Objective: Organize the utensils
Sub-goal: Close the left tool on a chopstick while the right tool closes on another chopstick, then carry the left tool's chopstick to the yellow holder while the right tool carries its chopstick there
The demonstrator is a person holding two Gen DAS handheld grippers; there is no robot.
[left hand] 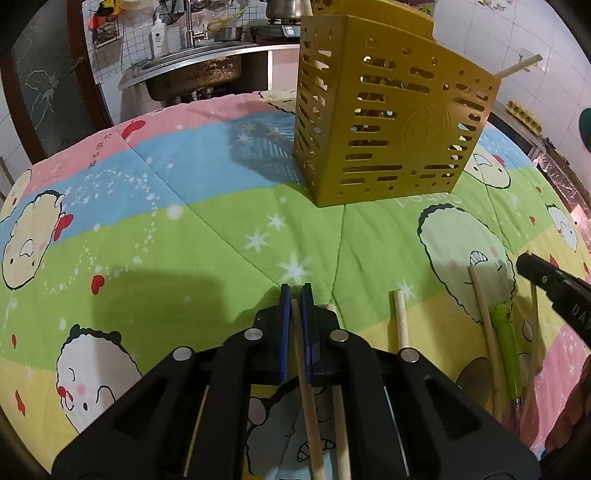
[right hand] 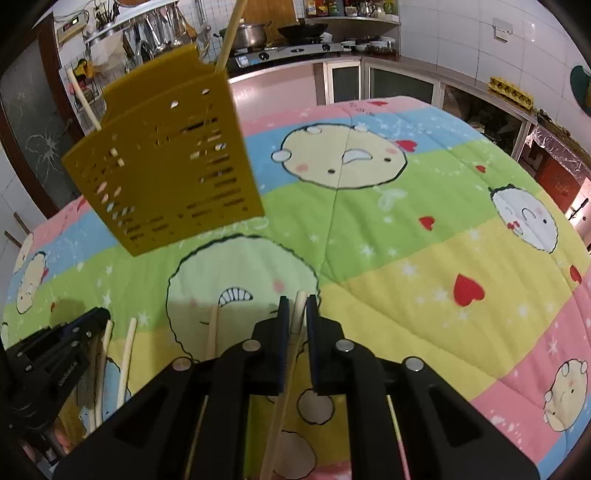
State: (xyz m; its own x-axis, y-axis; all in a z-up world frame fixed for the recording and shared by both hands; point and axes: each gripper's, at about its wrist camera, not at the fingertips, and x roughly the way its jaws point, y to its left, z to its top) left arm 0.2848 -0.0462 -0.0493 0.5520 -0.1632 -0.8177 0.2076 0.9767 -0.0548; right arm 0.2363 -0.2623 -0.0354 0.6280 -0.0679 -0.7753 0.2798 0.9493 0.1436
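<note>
A yellow perforated utensil holder [left hand: 388,122] [right hand: 166,166] stands on the cartoon-print quilt [left hand: 184,221], with wooden sticks [right hand: 231,33] poking out of its top. My left gripper [left hand: 295,293] is shut on a thin wooden stick [left hand: 306,387] that runs back under it. My right gripper [right hand: 297,301] is shut on a pale wooden stick [right hand: 300,310]. Each gripper shows at the edge of the other's view: the right [left hand: 546,280], the left [right hand: 92,317]. More sticks [left hand: 402,325] and a green-handled utensil [left hand: 508,347] lie on the quilt between them.
A wooden-handled utensil [left hand: 484,321] lies next to the green one. Two pale sticks [right hand: 127,362] lie by the left gripper. Behind the quilt-covered table are a steel sink [left hand: 192,70] and a stove counter [right hand: 295,48]. The quilt [right hand: 443,240] stretches right of the holder.
</note>
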